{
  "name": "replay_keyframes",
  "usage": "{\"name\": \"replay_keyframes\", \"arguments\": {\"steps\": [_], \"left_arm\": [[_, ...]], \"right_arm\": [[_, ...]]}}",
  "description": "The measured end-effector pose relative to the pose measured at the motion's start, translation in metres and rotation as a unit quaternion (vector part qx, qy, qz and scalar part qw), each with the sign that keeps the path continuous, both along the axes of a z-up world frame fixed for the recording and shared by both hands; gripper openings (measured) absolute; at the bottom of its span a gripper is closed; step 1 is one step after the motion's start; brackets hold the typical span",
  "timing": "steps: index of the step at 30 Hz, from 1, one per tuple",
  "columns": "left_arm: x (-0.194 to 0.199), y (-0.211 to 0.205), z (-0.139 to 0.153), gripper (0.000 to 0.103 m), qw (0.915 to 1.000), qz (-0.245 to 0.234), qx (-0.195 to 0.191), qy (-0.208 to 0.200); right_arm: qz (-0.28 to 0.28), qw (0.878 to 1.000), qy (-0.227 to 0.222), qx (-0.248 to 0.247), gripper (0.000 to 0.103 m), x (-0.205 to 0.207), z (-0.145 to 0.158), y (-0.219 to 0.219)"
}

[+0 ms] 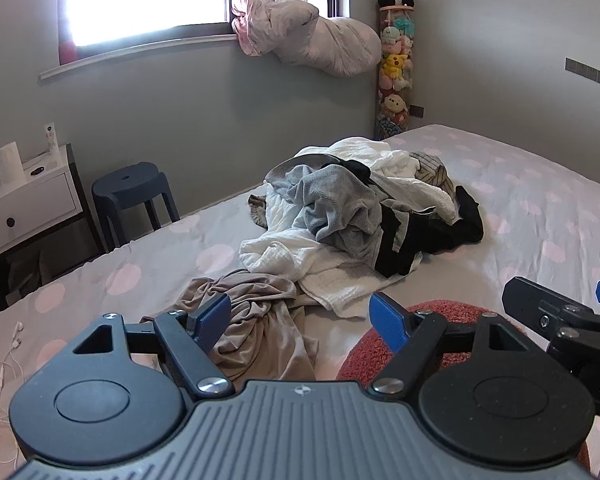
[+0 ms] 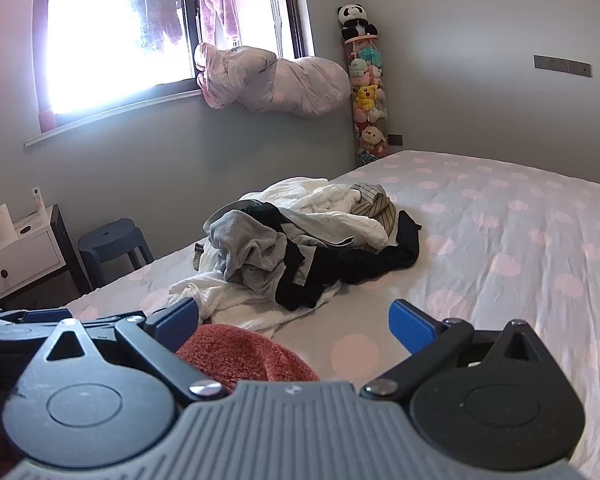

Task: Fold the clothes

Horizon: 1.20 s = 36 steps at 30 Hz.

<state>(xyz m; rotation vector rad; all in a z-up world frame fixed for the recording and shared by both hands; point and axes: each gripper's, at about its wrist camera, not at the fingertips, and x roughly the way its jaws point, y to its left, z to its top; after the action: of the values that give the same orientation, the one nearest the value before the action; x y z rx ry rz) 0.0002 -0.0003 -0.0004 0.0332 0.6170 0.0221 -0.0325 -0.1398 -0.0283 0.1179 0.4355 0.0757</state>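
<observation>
Daylight enters through the window [image 1: 140,0] at eleven o'clock in both views; the pane is blown out to white, with purple fringing along its frame. The wall [image 1: 204,112] beneath sits in shade. The bed [image 2: 500,240] is evenly, softly lit. Fisheye bending curves straight lines, and the corners go dark. Focus is sharp throughout.

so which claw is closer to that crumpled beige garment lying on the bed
Left. The left claw hangs right over the beige garment, its left finger above the fabric. The right claw sits further right, beyond the red towel, open over bare sheet.
</observation>
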Motion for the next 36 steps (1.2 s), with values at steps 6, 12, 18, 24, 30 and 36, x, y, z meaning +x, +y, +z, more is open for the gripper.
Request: {"name": "replay_keyframes", "arguments": {"steps": [6, 12, 18, 24, 30, 36], "left_arm": [[0.002, -0.001, -0.004, 0.076, 0.9999, 0.002, -0.003, 0.015], [0.003, -0.002, -0.005, 0.076, 0.9999, 0.005, -0.006, 0.015], [0.003, -0.005, -0.007, 0.076, 0.9999, 0.007, 0.001, 0.014], [0.001, -0.006, -0.008, 0.076, 0.9999, 0.007, 0.001, 0.012], [0.002, -0.006, -0.007, 0.076, 0.9999, 0.007, 0.003, 0.012], [0.002, -0.006, -0.007, 0.076, 0.9999, 0.008, 0.004, 0.013]], "right_arm": [[-0.002, 1.000, -0.006, -0.010, 0.102, -0.003, -0.002, 0.000], [-0.004, 1.000, 0.008, -0.006, 0.102, 0.004, -0.004, -0.003], [-0.006, 1.000, 0.011, -0.012, 0.102, 0.005, -0.007, 0.000], [-0.009, 1.000, 0.014, -0.009, 0.102, 0.003, -0.008, -0.003], [-0.012, 1.000, 0.016, -0.007, 0.102, 0.003, -0.009, -0.002], [-0.013, 1.000, 0.018, -0.006, 0.102, 0.003, -0.010, -0.002]]}}
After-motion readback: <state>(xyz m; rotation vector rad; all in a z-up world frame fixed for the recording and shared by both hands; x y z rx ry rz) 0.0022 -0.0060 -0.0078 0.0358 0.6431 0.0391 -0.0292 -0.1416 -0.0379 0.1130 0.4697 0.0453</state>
